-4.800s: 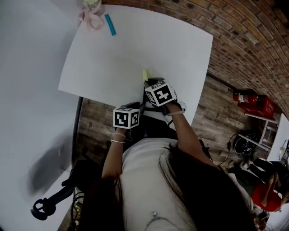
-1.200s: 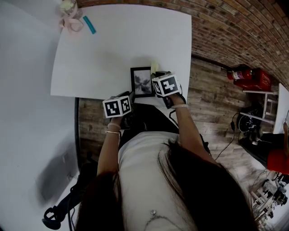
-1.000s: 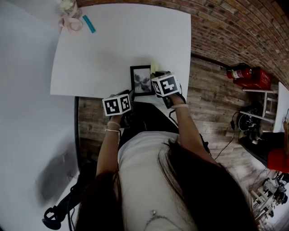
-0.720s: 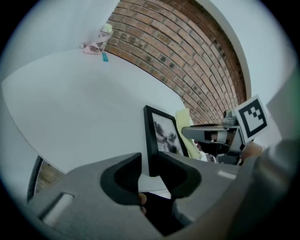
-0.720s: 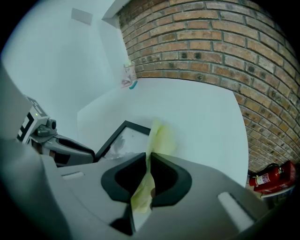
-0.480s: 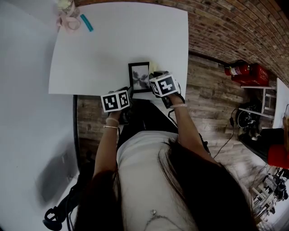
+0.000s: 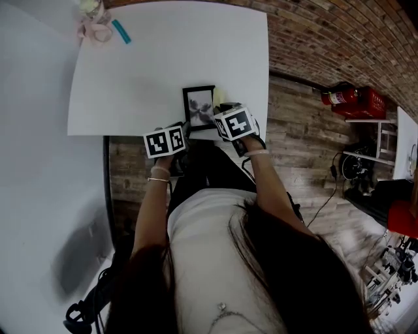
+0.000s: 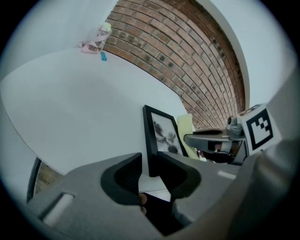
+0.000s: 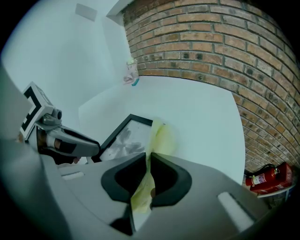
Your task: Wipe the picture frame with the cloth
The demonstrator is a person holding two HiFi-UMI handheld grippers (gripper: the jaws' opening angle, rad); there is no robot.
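Observation:
A black picture frame point(image 7: 198, 106) with a grey flower print lies near the front edge of the white table point(image 7: 150, 59). My left gripper point(image 8: 149, 168) is shut on the frame's point(image 8: 161, 136) near left edge. A pale yellow cloth point(image 9: 154, 145) hangs from my right gripper point(image 9: 147, 171), which is shut on it beside the frame's point(image 9: 124, 138) right side. In the head view the left gripper point(image 7: 176, 134) and right gripper point(image 7: 222, 117) flank the frame, and the cloth point(image 7: 216, 96) peeks out at its right edge.
A pink ribbon and a small jar point(image 7: 93, 19) with a teal stick point(image 7: 121, 31) sit at the table's far left corner. A brick wall point(image 9: 211, 42) runs behind the table. A red fire extinguisher point(image 7: 346, 98) lies on the wooden floor to the right.
The frame, unseen 4.8 s ago, now lies at the table's front edge in the left gripper. The head view has drifted slightly; both grippers stay at the frame.

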